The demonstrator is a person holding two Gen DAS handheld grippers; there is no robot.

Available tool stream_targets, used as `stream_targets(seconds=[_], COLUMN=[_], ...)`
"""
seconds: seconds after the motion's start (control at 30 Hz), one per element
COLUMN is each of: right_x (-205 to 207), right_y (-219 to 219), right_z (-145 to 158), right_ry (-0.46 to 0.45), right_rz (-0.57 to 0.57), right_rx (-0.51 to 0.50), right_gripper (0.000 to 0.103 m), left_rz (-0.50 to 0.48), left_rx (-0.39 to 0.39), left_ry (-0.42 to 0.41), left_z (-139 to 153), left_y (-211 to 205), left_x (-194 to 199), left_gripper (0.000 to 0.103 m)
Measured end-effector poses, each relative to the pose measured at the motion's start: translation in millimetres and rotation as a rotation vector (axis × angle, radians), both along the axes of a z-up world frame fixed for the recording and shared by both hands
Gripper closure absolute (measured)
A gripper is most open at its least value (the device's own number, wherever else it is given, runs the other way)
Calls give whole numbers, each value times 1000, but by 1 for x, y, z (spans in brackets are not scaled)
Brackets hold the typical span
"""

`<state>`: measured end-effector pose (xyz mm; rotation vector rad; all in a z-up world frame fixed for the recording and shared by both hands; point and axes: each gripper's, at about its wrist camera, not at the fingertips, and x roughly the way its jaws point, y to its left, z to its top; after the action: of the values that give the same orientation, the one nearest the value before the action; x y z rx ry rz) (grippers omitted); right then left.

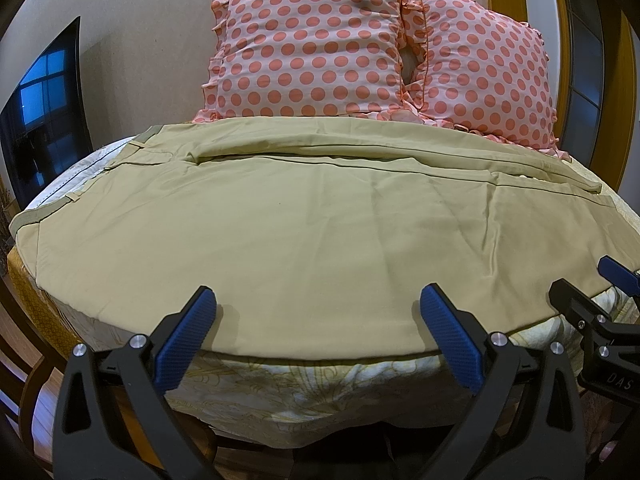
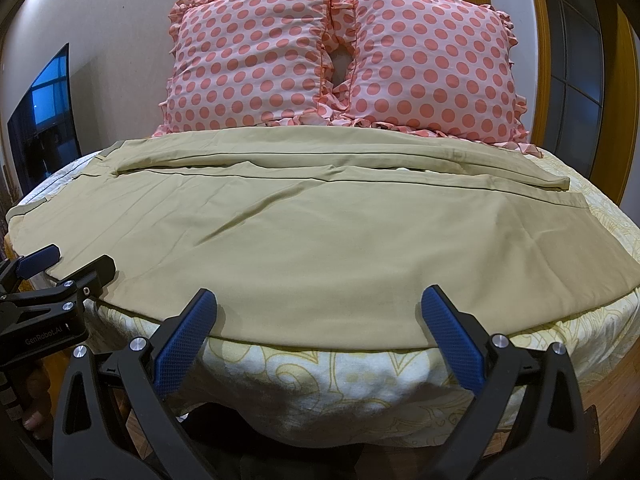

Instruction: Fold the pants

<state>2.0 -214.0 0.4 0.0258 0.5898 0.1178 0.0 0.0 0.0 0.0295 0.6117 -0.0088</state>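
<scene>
khaki pants spread flat across the bed, both claws at the near edge

the tan pants (image 2: 320, 240) lay lengthwise on the patterned bedsheet (image 2: 360, 380), waistband to the left, one leg partly folded over along the far side. the right claw (image 2: 320, 312) stood wide apart just above the near hem, gripping nothing. the left claw (image 2: 76, 260) hovered at the pants' left corner, also parted. two polka-dot pillows (image 2: 340, 56) leaned against the wall behind, a dark screen (image 2: 44, 120) at left.

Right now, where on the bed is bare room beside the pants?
A bare quilt strip off the pants' right hem; a narrow white strip by the waistband. The pillows crowd the far side. Both hand-held grippers hover open at the near edge.
</scene>
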Motion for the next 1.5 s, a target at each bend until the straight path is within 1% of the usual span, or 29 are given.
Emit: stream_targets(seconds=[0.87,1.07,1.17,1.2,1.27,1.33,1.37,1.43,1.47,1.5], right_x=[0,0,1,4,16,33,41,72,89,115], right_y=[-1,0,-2,-4,-13,-37,-50,-87,-104,-127], right_z=[-1,-1,-1,1,6,25,36,60,69,78], right_ry=[-1,-12,-9,9,44,26,11,-8,-2,15], right_rz=[0,3,32,56,77,37,12,-69,-110,-164], right_rx=[0,-1,-3,2,16,50,66,107,130,163], right_gripper=[1,1,1,1,1,1,1,1,1,1], left_rz=[0,-3,-8,-11,-14,-18,-14,1,8,12], left_rx=[1,0,-2,-3,-5,-6,0,19,23,25], left_ry=[-1,9,21,27,43,21,1,-39,-55,-74], left_z=[0,0,2,3,8,20,27,44,51,59], left_y=[0,1,1,0,1,2,3,0,-1,-3], left_x=[0,1,3,5,11,18,22,35,42,52], left_gripper=[2,2,2,2,2,2,2,2,2,2])
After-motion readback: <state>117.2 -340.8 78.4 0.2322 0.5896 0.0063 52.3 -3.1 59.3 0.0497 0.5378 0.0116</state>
